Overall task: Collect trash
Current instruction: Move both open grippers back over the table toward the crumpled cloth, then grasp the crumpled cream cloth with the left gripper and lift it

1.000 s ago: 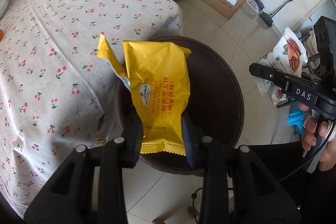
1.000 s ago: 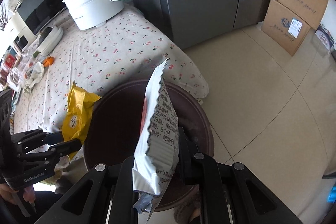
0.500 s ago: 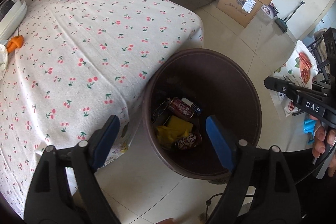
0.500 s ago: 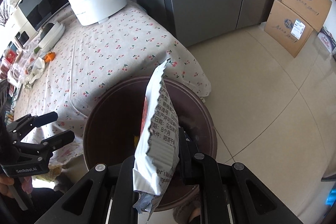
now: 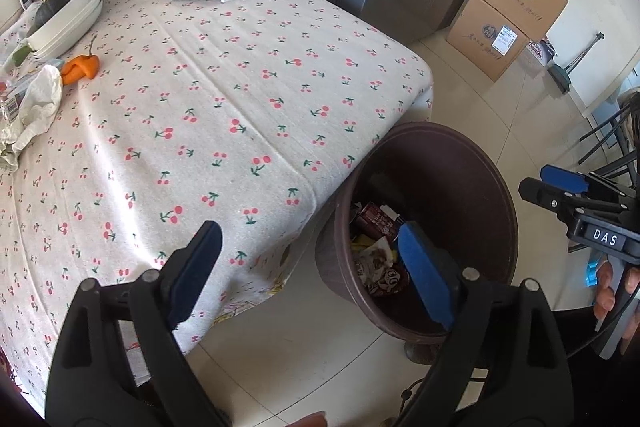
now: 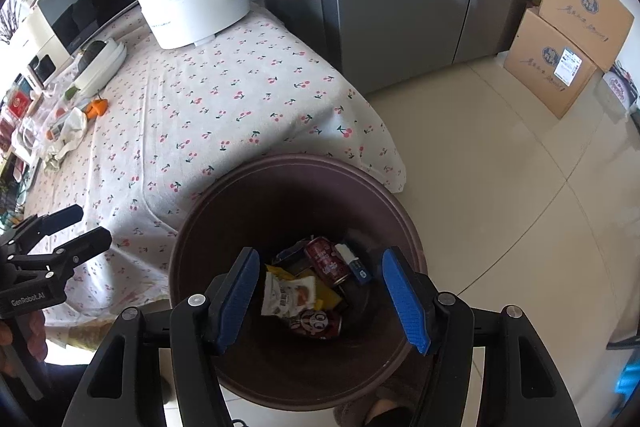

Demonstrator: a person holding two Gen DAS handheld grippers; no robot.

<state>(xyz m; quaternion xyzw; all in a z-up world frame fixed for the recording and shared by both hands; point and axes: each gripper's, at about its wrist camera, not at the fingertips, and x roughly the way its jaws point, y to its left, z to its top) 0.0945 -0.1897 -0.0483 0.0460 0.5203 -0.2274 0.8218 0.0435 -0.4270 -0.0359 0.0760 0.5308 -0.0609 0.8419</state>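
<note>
Both tongs held apart and empty by the brown bin

The right gripper [image 6: 320, 291] was held spread above the bin [image 6: 208, 211], the white snack wrapper [image 6: 289, 295] lying inside below its fingers. The left gripper [image 5: 308, 263] was held open over the table edge and bin rim.

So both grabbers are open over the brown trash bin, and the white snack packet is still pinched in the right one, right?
Not quite. The right gripper is open and empty: the right wrist view shows the white snack packet lying inside the brown trash bin among the cans. The rest holds: the left gripper is open too, by the bin's edge.
</note>
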